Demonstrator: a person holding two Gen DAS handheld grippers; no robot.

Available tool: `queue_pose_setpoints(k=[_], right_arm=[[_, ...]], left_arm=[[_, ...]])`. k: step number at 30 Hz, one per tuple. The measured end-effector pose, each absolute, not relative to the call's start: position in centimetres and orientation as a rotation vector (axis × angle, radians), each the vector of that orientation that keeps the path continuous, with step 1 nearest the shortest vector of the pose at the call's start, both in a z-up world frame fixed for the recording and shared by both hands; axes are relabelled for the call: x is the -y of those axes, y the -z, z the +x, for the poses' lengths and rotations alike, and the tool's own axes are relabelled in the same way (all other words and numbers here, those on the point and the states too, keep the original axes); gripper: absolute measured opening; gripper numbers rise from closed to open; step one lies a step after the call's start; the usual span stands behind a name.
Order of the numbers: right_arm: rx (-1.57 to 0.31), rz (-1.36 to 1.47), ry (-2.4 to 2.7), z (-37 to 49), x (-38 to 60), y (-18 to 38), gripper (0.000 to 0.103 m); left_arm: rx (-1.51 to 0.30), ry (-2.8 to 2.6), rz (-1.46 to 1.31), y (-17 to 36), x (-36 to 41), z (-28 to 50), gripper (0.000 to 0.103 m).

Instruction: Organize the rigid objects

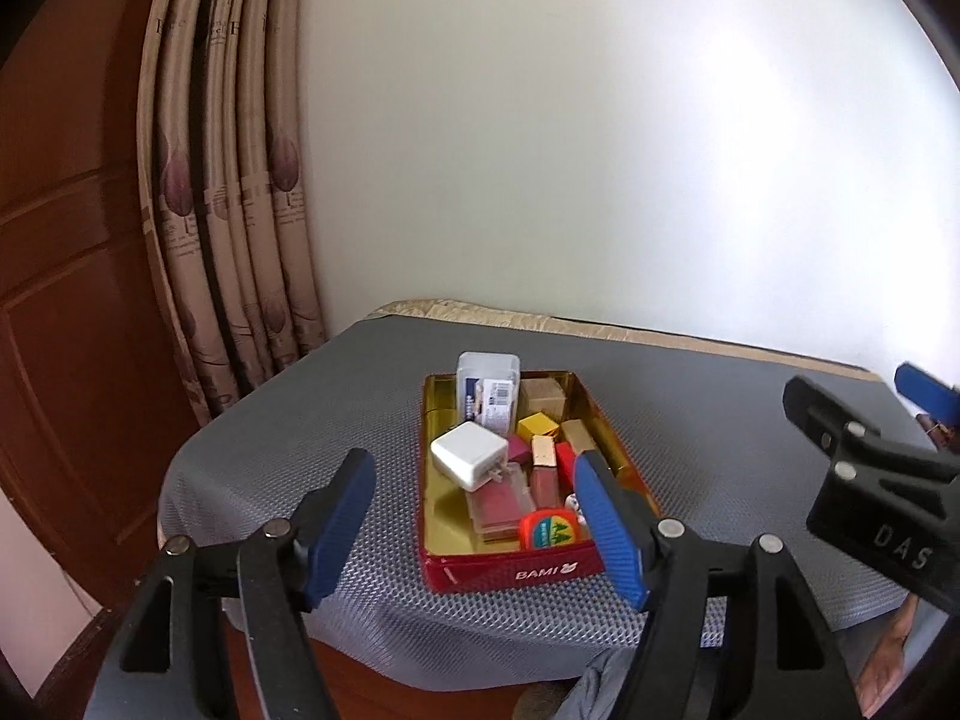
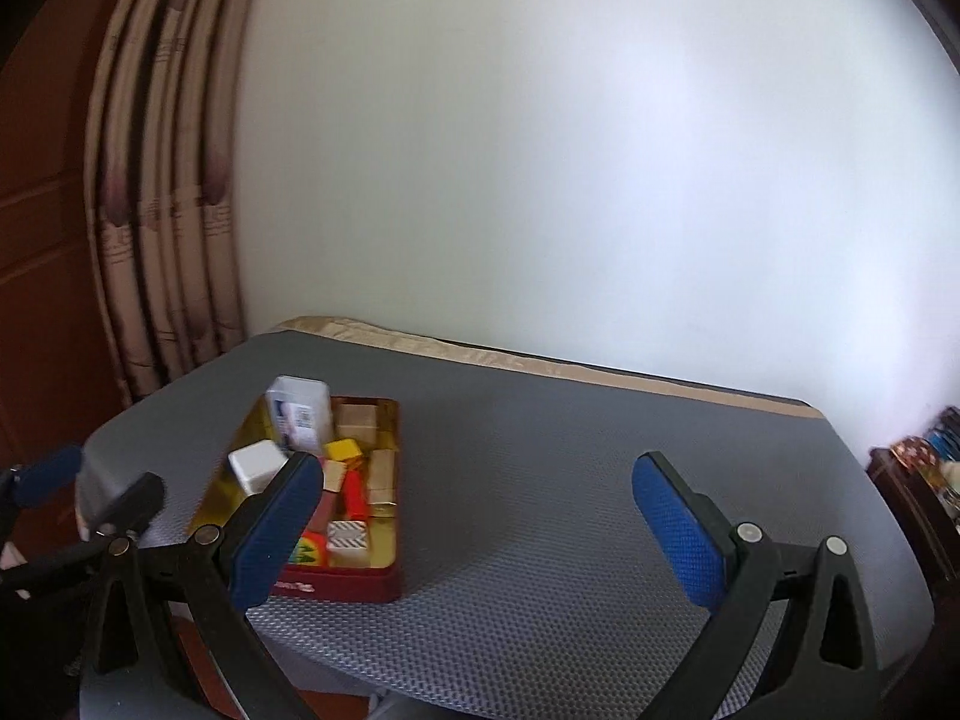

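1. Many small rigid items sit packed in one red tin (image 1: pixel 510 570) with a gold lining, which lies on a grey mesh mat (image 1: pixel 270 480). It lies just ahead of the left claw (image 1: pixel 474 522) and ahead and to the left of the right claw (image 2: pixel 480 528).
2. Nearest the left claw's tips, at the tin's front wall, is a round red and green piece (image 1: pixel 549 531). Just beyond it lie flat pinkish cases (image 1: pixel 501 507).
3. Further in, a white charger cube (image 1: pixel 469 453) rests tilted on the other things, its prongs pointing towards the claw.
4. Beyond the cube are a yellow block (image 1: pixel 538 425), a red block (image 1: pixel 565 459) and pale wooden blocks (image 1: pixel 545 396). A clear plastic box (image 1: pixel 487 387) stands upright at the far end, rising above the rim.
5. The left claw's blue pads (image 1: pixel 342 534) stand apart with nothing between them. Its right pad overlaps the tin's right edge in the left wrist view; whether it touches, I cannot tell.
6. The right claw's blue pads (image 2: pixel 678 534) are spread wide and grip nothing. Its left pad stands in front of the tin, and its right pad is over bare mat.
7. Outward, a beige cloth edge (image 1: pixel 540 321) borders the mat by a white wall (image 1: pixel 600 150). A patterned curtain (image 1: pixel 240 180) and a brown wooden door (image 1: pixel 66 300) are to the far left.
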State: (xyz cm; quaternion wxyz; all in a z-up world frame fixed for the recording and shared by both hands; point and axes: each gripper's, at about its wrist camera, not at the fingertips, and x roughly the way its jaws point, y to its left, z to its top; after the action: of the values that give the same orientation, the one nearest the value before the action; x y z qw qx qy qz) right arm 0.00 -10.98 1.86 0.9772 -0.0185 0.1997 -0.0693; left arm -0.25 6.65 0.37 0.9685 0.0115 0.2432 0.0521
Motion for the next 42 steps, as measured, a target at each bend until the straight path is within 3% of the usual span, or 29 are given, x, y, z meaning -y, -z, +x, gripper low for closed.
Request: queue_pose_setpoints(k=[11,17,42], right_arm=[[-0.473,-0.011,0.144,1.4,11.6,-0.1,0.103],[-0.485,-0.028,0.139,1.6,11.0,0.7,0.103],[-0.494,-0.018,0.092,0.8,10.1,1.0,0.103]], left_arm=[[-0.346,-0.167,0.143,0.6,-5.6,0.5,0.071],[-0.474,-0.136,0.045,1.8,-7.7,1.9,0.071],[-0.515,-0.129,0.08,1.9,-7.0,1.7,0.071]])
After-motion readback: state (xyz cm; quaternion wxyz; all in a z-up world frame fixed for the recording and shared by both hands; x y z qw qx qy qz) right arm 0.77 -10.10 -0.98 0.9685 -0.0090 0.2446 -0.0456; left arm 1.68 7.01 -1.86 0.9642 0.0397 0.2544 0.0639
